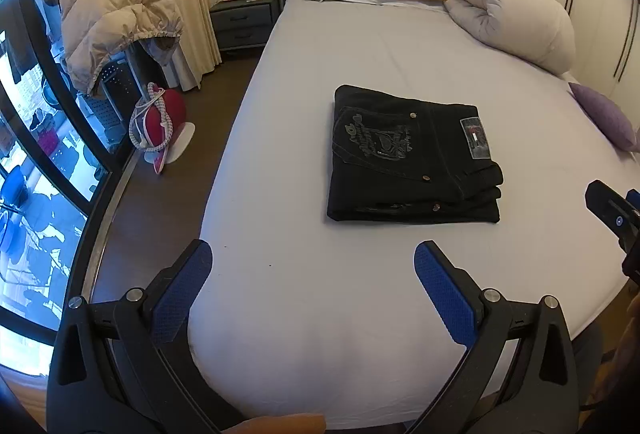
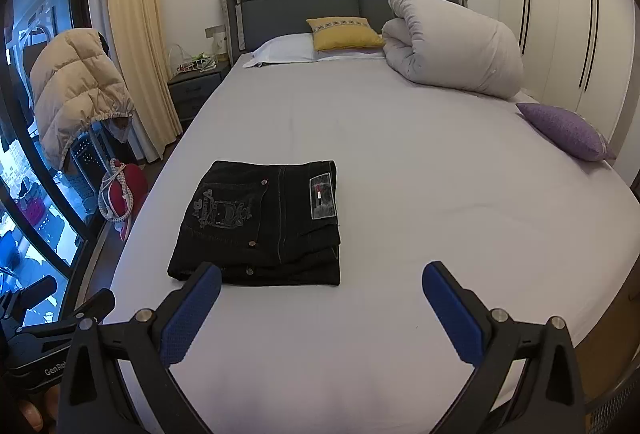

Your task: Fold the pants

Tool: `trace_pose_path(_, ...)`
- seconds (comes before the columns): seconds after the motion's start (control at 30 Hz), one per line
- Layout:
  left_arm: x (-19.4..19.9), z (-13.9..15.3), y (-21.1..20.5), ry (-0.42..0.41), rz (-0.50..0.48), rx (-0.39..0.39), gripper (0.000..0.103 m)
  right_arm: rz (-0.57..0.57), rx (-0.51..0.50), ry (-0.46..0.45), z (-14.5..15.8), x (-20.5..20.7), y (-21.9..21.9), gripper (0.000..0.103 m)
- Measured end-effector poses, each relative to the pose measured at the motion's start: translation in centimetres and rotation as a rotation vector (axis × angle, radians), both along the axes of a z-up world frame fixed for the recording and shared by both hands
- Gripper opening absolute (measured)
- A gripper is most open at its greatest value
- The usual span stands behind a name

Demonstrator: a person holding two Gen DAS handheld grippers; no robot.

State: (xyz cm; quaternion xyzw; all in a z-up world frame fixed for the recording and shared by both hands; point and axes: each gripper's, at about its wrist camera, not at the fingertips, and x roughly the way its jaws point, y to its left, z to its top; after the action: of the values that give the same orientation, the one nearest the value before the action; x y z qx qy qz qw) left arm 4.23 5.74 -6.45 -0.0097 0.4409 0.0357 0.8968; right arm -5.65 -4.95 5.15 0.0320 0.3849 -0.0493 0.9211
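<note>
Black pants (image 1: 412, 158) folded on bed (image 1: 400, 50), both grippers spread wide, empty

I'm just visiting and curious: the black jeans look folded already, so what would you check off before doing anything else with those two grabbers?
1. Black denim jeans folded into a compact stack: ok.
2. Stack lies flat on the pale lavender bed sheet, away from the edges: ok.
3. Layers aligned: not ok; the lower layers stick out slightly on the waistband side.
4. Left gripper open and holding nothing: ok.
5. Right gripper open, holding nothing and short of the jeans: ok.
6. Rolled white duvet and purple cushion lie apart from the stack: ok.
</note>
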Motion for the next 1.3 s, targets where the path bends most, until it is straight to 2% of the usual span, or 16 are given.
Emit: trace_pose_path(1.3,0.09,-0.58,0.34,0.022,0.005,-0.004,0.103,0.016,-0.002,0.032,-0.87,0.08,0.53,0.103)
